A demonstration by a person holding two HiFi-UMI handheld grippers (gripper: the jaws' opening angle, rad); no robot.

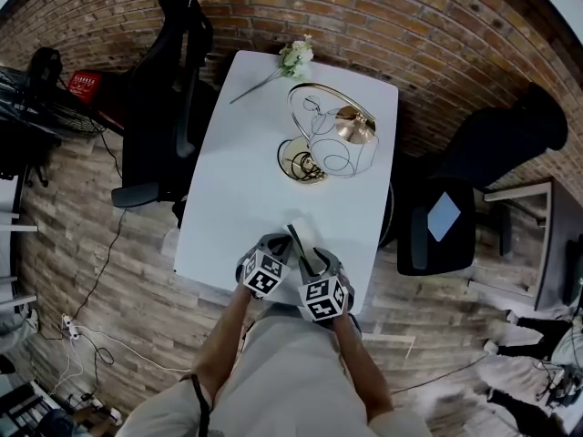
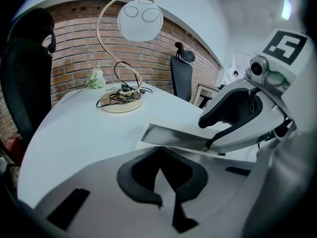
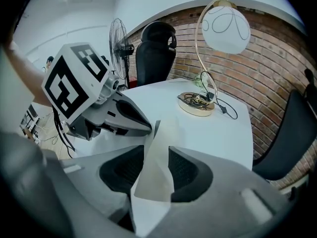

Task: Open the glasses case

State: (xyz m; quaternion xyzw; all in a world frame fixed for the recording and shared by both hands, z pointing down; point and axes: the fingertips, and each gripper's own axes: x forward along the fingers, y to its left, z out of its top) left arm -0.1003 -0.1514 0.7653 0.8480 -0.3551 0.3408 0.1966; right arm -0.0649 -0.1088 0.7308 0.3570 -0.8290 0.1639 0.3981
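— Right gripper view first: what's the right gripper got?
— Jaws closed on a thin flap of the flat white fold-up glasses case. The flap stands edge-up betw. the dark ribbed pads, pinched well in, not at the tips.
— And the left gripper?
— In its own view the jaws are nearly together w/ a pale sliver betw. them. I judge it's clamped on the case's other panel. A grey-white panel runs flat from there across to the other gripper.
— Where's the case on the table?
— Head view: at the near edge of the white rectangular tabletop, approx. mid-edge, a bit twd the near right corner. Resting on the top or held just above it, can't tell.
— So the step is peeling the flap off the body?
— Prob. yes. The case looks partly unfolded, not opened out. To do it well, the left anchors its panel low & steady. The right draws the flap up & away in an arc round the fold line, no straight tug. It's a thin, stiff sheet, so expect a sudden release & go slow.
— Risks?
— The flap slipping from the pads, a crease, or the case dragged off the near edge. The gold-stemmed lamp w/ the clear glass globe, nearer the far right corner, is well apart.
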